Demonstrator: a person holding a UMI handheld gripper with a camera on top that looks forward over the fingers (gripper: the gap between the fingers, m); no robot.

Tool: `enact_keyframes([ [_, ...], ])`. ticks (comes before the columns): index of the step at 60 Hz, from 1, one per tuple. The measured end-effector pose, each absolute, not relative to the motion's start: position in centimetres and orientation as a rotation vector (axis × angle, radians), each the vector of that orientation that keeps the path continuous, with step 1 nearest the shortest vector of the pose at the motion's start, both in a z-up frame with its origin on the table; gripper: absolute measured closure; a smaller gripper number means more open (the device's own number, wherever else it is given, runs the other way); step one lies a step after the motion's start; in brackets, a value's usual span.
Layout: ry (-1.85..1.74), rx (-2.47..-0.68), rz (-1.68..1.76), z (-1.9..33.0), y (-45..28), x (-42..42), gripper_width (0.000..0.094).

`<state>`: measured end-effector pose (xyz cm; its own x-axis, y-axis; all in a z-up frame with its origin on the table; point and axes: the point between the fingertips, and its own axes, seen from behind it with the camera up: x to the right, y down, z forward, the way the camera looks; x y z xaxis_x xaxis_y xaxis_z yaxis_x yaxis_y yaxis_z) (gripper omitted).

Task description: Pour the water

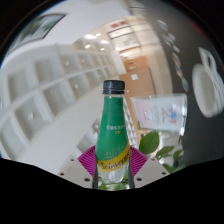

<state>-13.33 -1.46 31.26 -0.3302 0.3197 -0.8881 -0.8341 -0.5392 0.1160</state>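
Observation:
A clear plastic bottle [114, 130] with a green and yellow label and a green cap stands upright between my fingers. My gripper [113, 162] is shut on the bottle's lower body, with the pink pads [90, 160] pressed against both sides. The bottle is lifted, with ceiling and room behind it. A clear plastic cup [163, 113] shows beyond the bottle to the right, its rim tilted in this view.
White shelving units [45, 85] run along the left. Green plant leaves [152, 143] sit just right of the fingers. Ceiling lights [120, 33] and a wooden panel [135, 72] show beyond.

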Motion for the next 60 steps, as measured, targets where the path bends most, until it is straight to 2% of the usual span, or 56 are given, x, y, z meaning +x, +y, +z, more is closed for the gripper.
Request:
enact_keyframes([
  [6,0.512,-1.186,1.597,35.8,-1.7,-11.1,0.0525],
  [8,0.453,-1.188,1.485,36.9,-4.2,-7.7,0.0524],
  [12,0.36,-1.205,1.216,38.9,-2.6,-6.7,0.0525],
  [21,0.177,-1.246,0.632,40.1,-3.2,1.8,0.0525],
  [27,0.104,-1.352,0.36,34.9,-0.8,4.9,0.0525],
  [41,0.059,-1.672,0.035,17.7,3.7,12.6,0.0527],
  [54,0.016,-1.869,-0.042,7.7,4.2,13.9,0.0527],
  [57,0.008,-1.897,-0.061,6.0,4.1,14.3,0.0526],
  [60,-0.003,-1.87,-0.061,6.4,4.1,14.7,0.0525],
])
